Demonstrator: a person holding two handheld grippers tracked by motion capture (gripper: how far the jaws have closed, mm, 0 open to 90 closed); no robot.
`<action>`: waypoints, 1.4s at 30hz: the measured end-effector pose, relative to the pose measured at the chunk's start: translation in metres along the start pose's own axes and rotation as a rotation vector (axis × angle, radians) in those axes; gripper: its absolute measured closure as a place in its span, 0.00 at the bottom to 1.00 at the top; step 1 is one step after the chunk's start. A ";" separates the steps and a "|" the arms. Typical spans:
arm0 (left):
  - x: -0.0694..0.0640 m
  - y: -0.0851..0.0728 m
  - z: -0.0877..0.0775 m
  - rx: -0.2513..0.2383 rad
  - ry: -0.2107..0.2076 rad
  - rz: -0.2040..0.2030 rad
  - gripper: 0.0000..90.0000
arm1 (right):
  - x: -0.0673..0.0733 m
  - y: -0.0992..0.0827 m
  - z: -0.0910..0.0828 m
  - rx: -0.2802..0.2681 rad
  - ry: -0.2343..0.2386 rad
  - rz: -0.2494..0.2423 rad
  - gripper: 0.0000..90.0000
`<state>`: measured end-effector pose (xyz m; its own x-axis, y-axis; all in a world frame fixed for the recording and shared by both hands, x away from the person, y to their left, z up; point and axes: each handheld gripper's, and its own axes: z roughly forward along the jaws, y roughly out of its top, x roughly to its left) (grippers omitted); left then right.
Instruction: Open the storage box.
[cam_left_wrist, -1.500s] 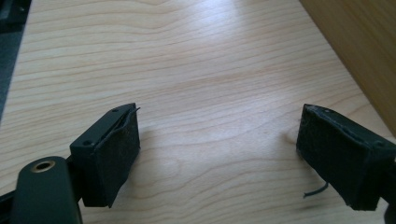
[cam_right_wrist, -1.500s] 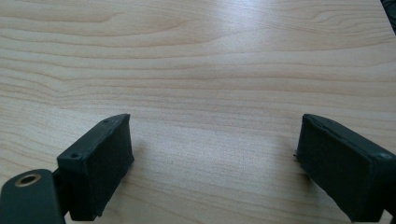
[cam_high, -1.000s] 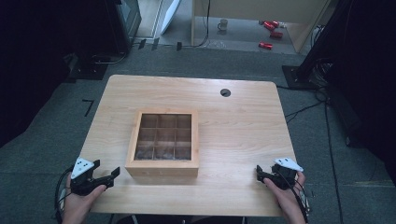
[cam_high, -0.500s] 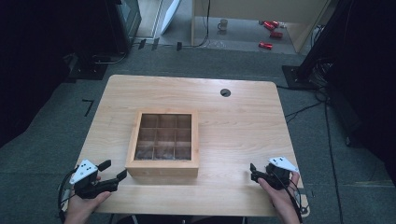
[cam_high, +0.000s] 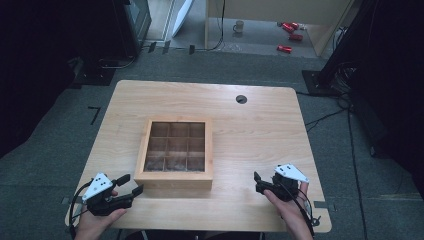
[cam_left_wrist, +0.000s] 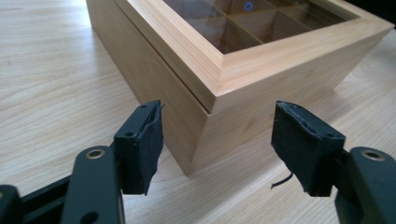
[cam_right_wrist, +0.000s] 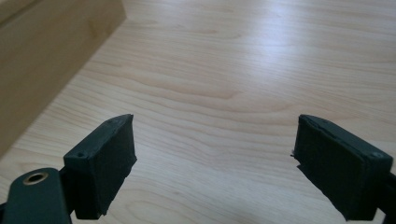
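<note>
I see wooden box (cam_high: 174, 150) with glass grid lid, closed, mid-worktop (cam_high: 260, 130), nearer my left side. Left claw (cam_high: 131, 186) jaws apart, holding nothing; in left gripper view box (cam_left_wrist: 243, 70) near corner sits dead ahead between pads, lid seam running away up-left. Right claw (cam_high: 257, 181) jaws apart, empty, well apart from box; right gripper view puts box wall (cam_right_wrist: 46, 60) off to its left. My read: left claw nearer, box corner just beside it.
</note>
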<state>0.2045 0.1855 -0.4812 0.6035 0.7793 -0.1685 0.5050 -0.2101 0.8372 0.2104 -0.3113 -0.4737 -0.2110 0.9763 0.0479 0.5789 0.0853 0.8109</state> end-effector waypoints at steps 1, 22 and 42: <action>-0.001 0.000 0.001 0.005 0.000 0.005 0.40 | 0.003 0.002 -0.001 -0.003 0.010 0.004 0.14; -0.003 0.001 0.005 0.023 0.036 -0.013 0.66 | 0.073 0.032 0.005 -0.037 0.147 -0.104 0.14; -0.006 0.003 0.003 0.012 0.059 0.011 0.68 | 0.112 0.025 0.005 -0.051 0.284 -0.148 0.14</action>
<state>0.2044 0.1782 -0.4789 0.5720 0.8103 -0.1277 0.5057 -0.2258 0.8326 0.2055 -0.1985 -0.4507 -0.5049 0.8592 0.0823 0.4872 0.2050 0.8489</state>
